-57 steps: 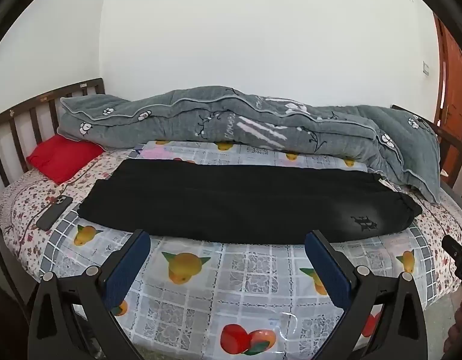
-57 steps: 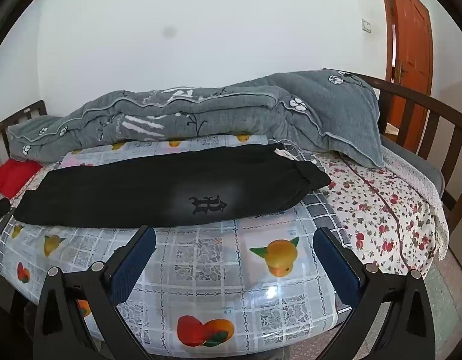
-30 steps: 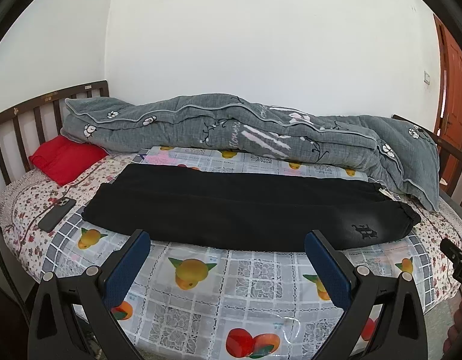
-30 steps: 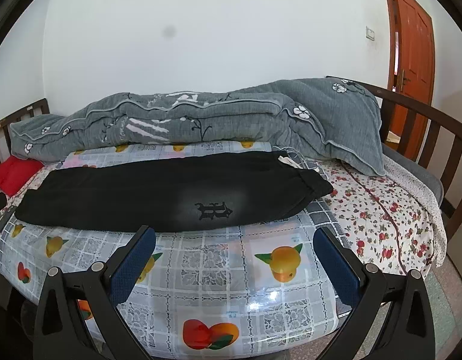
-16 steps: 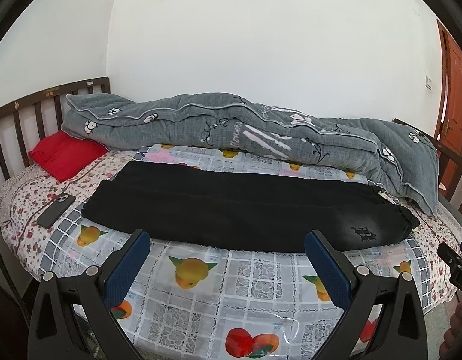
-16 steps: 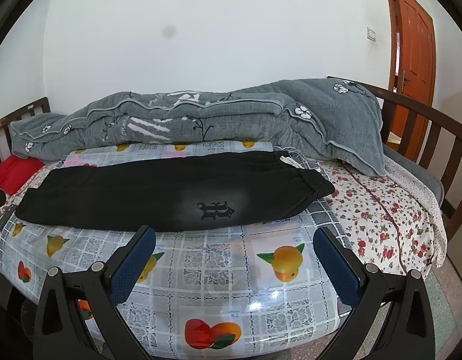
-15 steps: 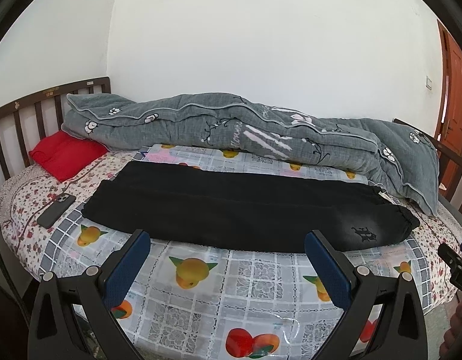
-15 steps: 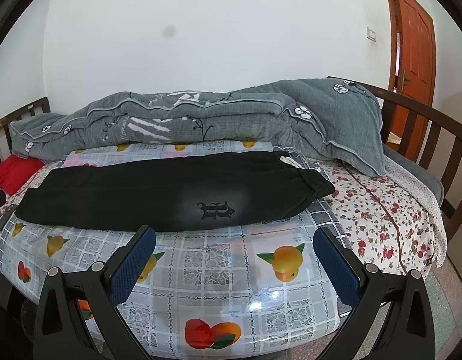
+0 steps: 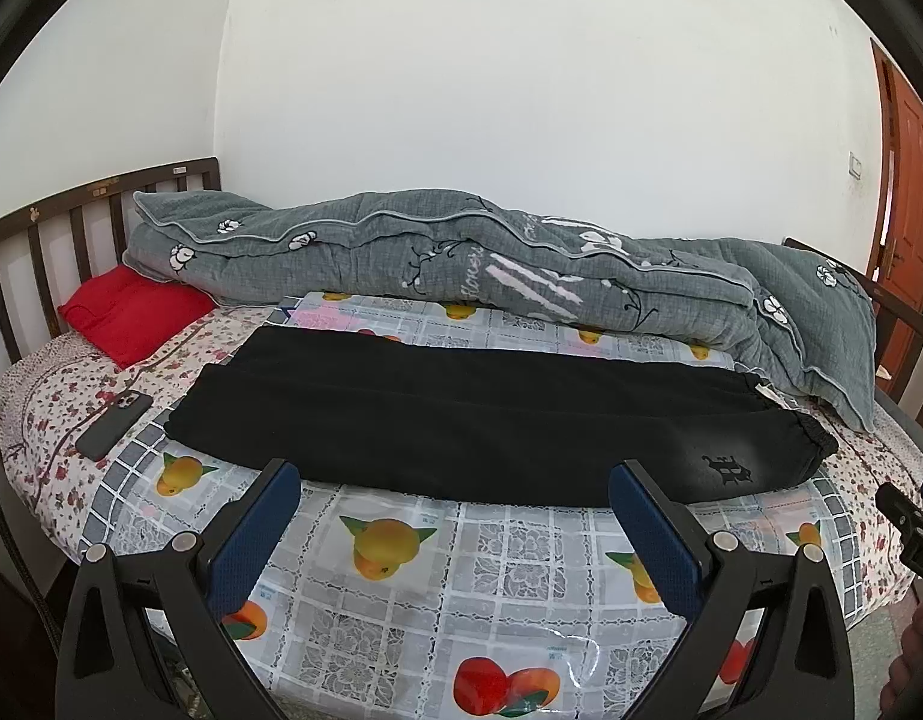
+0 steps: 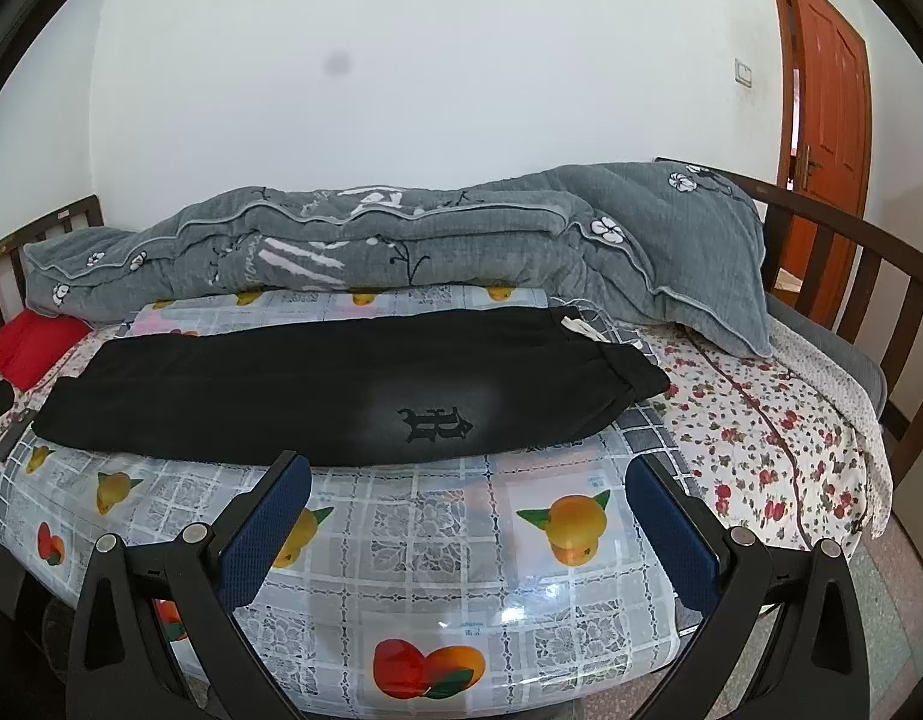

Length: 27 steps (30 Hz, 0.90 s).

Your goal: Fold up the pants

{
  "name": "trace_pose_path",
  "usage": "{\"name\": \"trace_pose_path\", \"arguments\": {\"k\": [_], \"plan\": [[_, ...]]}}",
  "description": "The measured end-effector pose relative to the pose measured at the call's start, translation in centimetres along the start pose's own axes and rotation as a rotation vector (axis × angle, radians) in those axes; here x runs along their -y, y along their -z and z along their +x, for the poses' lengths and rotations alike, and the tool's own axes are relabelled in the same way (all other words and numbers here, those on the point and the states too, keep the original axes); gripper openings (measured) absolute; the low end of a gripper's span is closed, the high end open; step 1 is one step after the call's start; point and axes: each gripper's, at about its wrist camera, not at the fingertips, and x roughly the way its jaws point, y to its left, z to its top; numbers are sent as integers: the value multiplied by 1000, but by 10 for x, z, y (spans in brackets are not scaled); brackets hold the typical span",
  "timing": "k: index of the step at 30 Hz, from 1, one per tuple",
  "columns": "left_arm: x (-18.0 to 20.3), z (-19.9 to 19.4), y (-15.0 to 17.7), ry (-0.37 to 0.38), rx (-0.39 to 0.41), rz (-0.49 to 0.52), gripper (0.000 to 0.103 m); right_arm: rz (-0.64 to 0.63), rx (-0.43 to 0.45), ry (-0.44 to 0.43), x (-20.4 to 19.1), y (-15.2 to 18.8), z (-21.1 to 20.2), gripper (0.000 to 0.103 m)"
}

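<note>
A: How did the pants [image 9: 497, 420] lie?
B: Soft, matte black, a long flat band ahead of both grippers, on a glossy fruit-print sheet [image 9: 497, 588]; quilted grey duvet [image 9: 461, 264] beyond

A: And the tools?
B: Left gripper [image 9: 455, 531] and right gripper [image 10: 470, 516] both spread, holding nothing

— What colours lie ahead of the left tool [image 9: 452, 501]?
— Black pants [image 9: 461, 414] with a darker gothic emblem [image 10: 435, 423], on a grey-and-white checked cover [image 9: 509, 576] printed with yellow and red fruit.
— And the tool itself?
— Black arms, blue pads [image 9: 254, 537].
— Beyond the pants?
— A grey quilt [image 9: 461, 264] with white flowers and pale stripes. Far left, a red pillow [image 9: 131, 312] on a white sheet [image 10: 761, 438] with small red blossoms.
— To the right tool's [image 10: 467, 510] far right?
— An orange-brown door [image 10: 830, 96].
</note>
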Motion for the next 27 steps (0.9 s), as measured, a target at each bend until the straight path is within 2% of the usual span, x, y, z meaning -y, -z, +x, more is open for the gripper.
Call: {"name": "trace_pose_path", "arguments": {"k": [27], "plan": [[0,-1,1,0,3,1,103,-3,5,3,-1,2,-1,103]]}}
